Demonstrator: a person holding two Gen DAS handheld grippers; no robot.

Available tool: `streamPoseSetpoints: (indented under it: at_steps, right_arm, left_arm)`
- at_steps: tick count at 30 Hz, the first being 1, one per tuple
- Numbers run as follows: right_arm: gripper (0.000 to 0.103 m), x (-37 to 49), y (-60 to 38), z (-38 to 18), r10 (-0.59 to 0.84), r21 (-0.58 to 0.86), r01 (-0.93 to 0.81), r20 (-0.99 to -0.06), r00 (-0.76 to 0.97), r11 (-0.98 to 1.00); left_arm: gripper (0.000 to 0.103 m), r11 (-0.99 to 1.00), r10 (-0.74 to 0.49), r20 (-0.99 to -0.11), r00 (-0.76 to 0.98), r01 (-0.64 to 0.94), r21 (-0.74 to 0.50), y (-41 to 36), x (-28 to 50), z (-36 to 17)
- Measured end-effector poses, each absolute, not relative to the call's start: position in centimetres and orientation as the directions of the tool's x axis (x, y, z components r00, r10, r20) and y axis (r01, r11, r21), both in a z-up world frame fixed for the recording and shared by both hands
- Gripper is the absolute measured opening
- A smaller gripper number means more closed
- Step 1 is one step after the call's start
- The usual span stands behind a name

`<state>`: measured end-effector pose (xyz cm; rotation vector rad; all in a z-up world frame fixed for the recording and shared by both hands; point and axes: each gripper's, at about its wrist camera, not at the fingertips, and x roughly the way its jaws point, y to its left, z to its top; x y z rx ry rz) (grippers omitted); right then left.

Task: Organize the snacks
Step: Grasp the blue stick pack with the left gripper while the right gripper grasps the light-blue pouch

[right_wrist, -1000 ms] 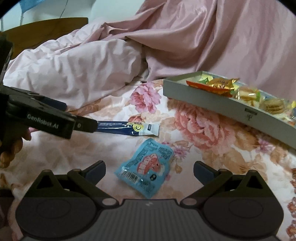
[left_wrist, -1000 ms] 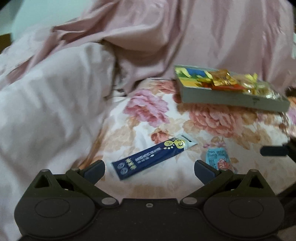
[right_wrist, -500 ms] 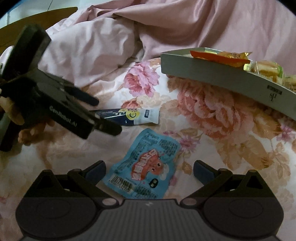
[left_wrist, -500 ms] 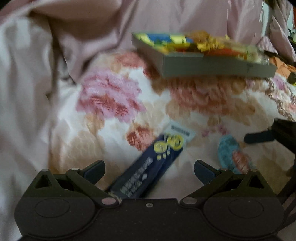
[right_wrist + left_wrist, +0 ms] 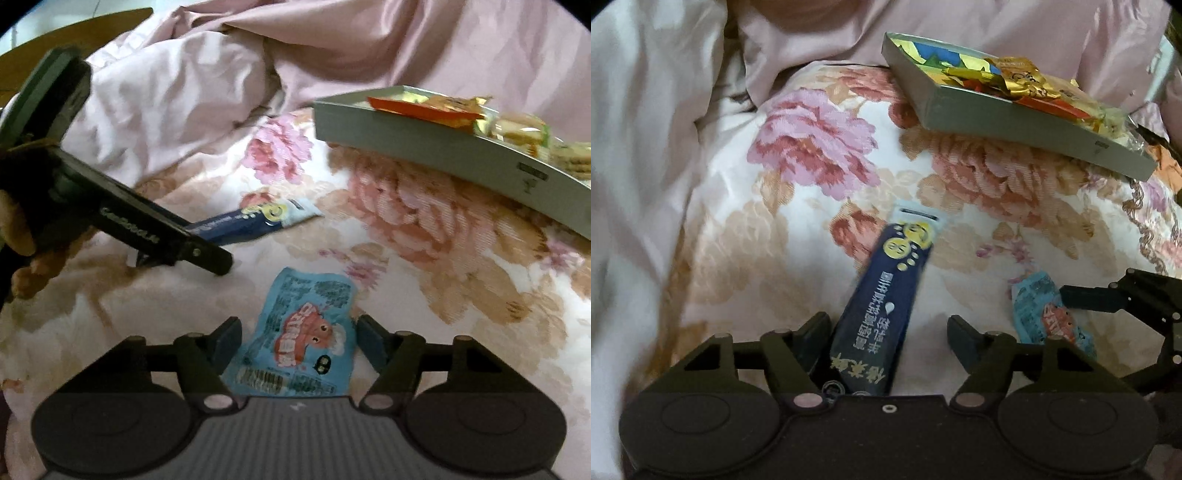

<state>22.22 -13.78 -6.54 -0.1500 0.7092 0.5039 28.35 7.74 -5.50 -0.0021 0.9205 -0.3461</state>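
Fingers (image 5: 822, 332) of both grippers spread: left around navy stick packet (image 5: 882, 314), right around blue pouch (image 5: 306, 339).

Tray (image 5: 1027, 125) behind – packets (image 5: 882, 306) before

Left gripper (image 5: 218, 264), side of arm: white lettering, blurred, seemingly "GenRobot.AI"
Navy stick pack (image 5: 882, 314): white and gold Chinese characters lengthwise, too soft to read; yellow smiley faces near the pale end
Blue pouch (image 5: 306, 336): red bubble lettering, illegible; barcode at the near edge
Grey tray (image 5: 424, 147), front wall: small dark label and logo mark, unreadable
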Motion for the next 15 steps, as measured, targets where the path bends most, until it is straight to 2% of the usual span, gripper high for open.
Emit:
streamPoseSetpoints:
  at_steps: [1,3,5,7,11,15]
  right_arm:
    - [0.058,22.2,-14.1,-6.4,0.381,0.028,-0.486,-0.661,0.647,0.873]
    - [0.062,22.0,-15.0,-6.0,0.380,0.027,-0.484,-0.657,0.651,0.874]
    - [0.074,21.9,-15.3,-5.9,0.377,0.021,-0.482,-0.652,0.657,0.876]
    - [0.077,21.8,-15.4,-6.1,0.380,0.029,-0.477,-0.646,0.661,0.878]
    - [0.085,21.8,-14.5,-6.8,0.383,0.016,-0.490,-0.646,0.660,0.872]
    - [0.080,21.4,-13.8,-7.3,0.365,-0.013,-0.489,-0.649,0.667,0.872]
  left_arm:
    - [0.071,0.946,-0.295,-0.780,0.552,0.286,-0.156,7.5,28.2,-5.4]
    - [0.071,0.948,-0.287,-0.781,0.555,0.282,-0.148,6.9,27.8,-5.3]
    - [0.073,0.952,-0.258,-0.787,0.560,0.284,-0.110,6.3,27.7,-5.3]
    - [0.077,0.958,-0.235,-0.789,0.567,0.274,-0.089,6.0,27.9,-5.4]
    - [0.078,0.969,-0.209,-0.786,0.582,0.232,-0.086,6.1,28.6,-5.5]
    - [0.066,0.977,-0.177,-0.786,0.592,0.205,-0.066,5.8,28.9,-5.4]
